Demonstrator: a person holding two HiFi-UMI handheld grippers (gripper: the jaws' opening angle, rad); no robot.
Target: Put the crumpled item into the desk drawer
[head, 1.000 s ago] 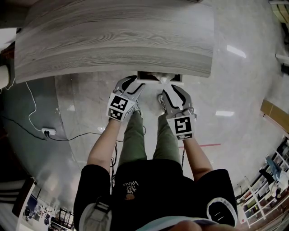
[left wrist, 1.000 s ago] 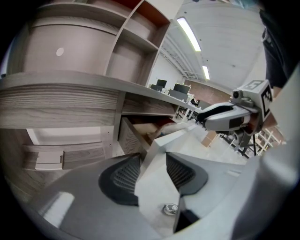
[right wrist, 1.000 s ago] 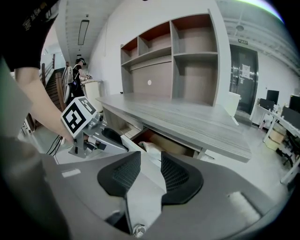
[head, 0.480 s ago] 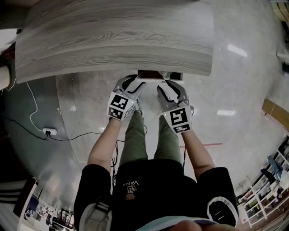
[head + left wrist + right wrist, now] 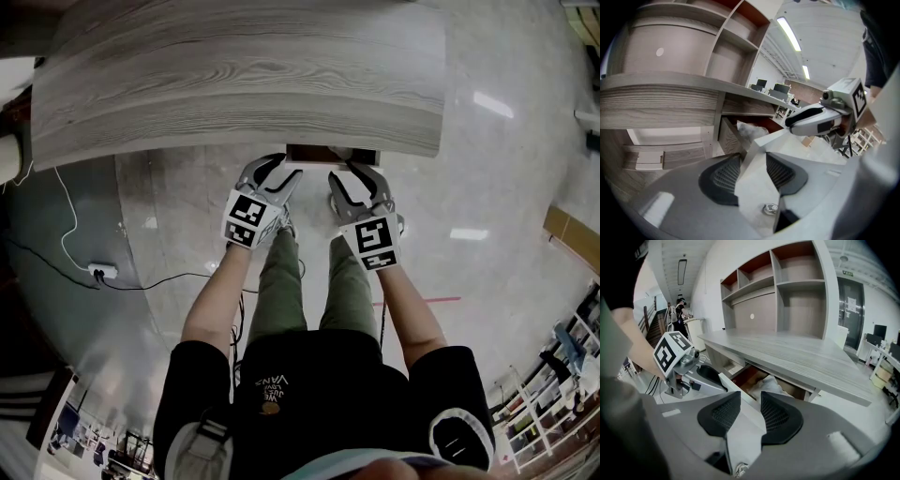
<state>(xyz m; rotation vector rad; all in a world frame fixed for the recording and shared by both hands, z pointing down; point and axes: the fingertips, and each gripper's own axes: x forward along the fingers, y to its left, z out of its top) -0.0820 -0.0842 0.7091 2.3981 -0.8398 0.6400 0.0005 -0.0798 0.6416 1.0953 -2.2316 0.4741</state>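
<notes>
Shifted toward the bench point(image 5: 234, 75) since a second ago, the right hand-held gripper point(image 5: 751, 398) now sits at the drawer front point(image 5: 727, 381), jaws closed on its top edge; the left hand-held gripper point(image 5: 753, 157) grips the same panel; the crumpled item point(image 5: 771, 385) lies inside the open drawer point(image 5: 749, 375).

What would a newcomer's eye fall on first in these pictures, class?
The grey left tongs and right tongs, each carrying a black-and-white marker cube, both clamp the white front panel of the open desk drawer under the long grey wood-grain desk top. Inside that drawer lies the crumpled white item.
</notes>
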